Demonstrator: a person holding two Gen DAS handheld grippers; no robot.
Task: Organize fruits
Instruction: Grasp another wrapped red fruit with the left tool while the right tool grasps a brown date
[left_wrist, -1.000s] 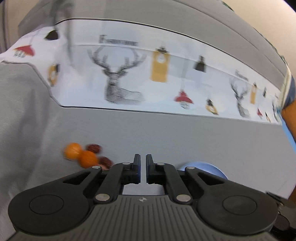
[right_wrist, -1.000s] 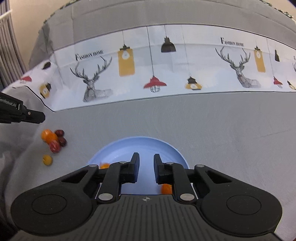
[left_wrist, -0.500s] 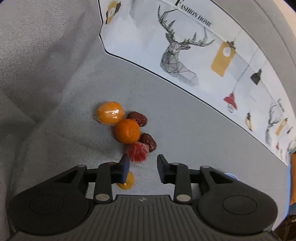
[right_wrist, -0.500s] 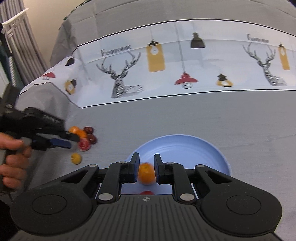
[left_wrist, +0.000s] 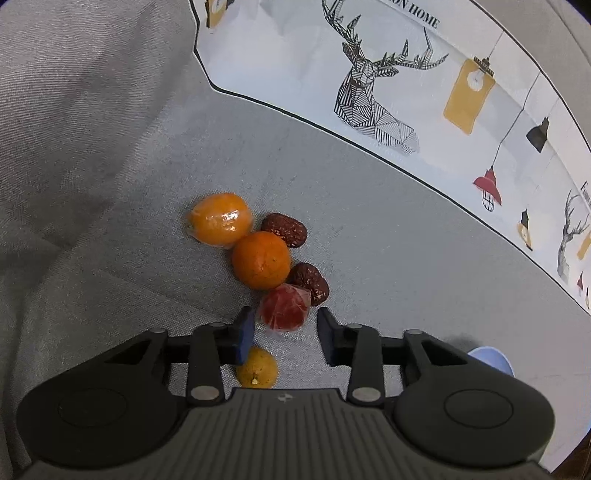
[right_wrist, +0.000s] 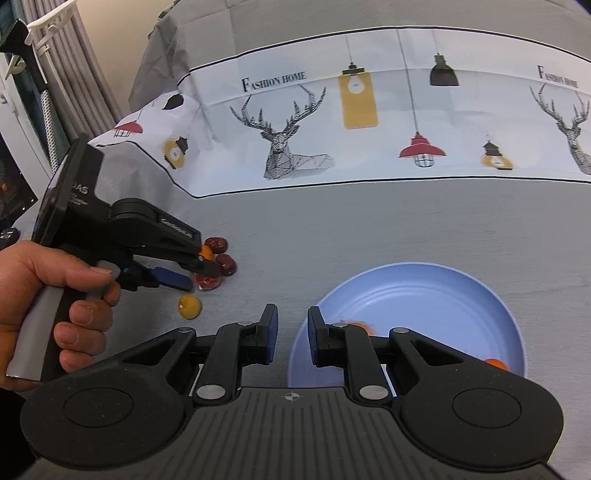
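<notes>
A cluster of fruit lies on the grey cloth: a wrapped orange (left_wrist: 219, 219), a bare orange (left_wrist: 261, 259), two dark red dates (left_wrist: 284, 229), a red wrapped fruit (left_wrist: 284, 308) and a small yellow fruit (left_wrist: 256, 367). My left gripper (left_wrist: 284, 321) points down at the cluster. Its jaws are closing with the red wrapped fruit between them, the pads just short of it. My right gripper (right_wrist: 290, 325) is shut on nothing, by the left rim of the blue plate (right_wrist: 424, 288). Orange fruit (right_wrist: 496, 363) lies in the plate.
A person's hand (right_wrist: 48, 280) holds the left gripper's handle at the left of the right wrist view. The cloth's white band (right_wrist: 369, 122) with deer and lamp prints runs along the far side. Curtains and a white rack (right_wrist: 48, 55) stand at far left.
The left gripper came down over the fruit cluster and its jaws parted around the red wrapped fruit. The right gripper swung left, so the plate now sits to the right in its view.
</notes>
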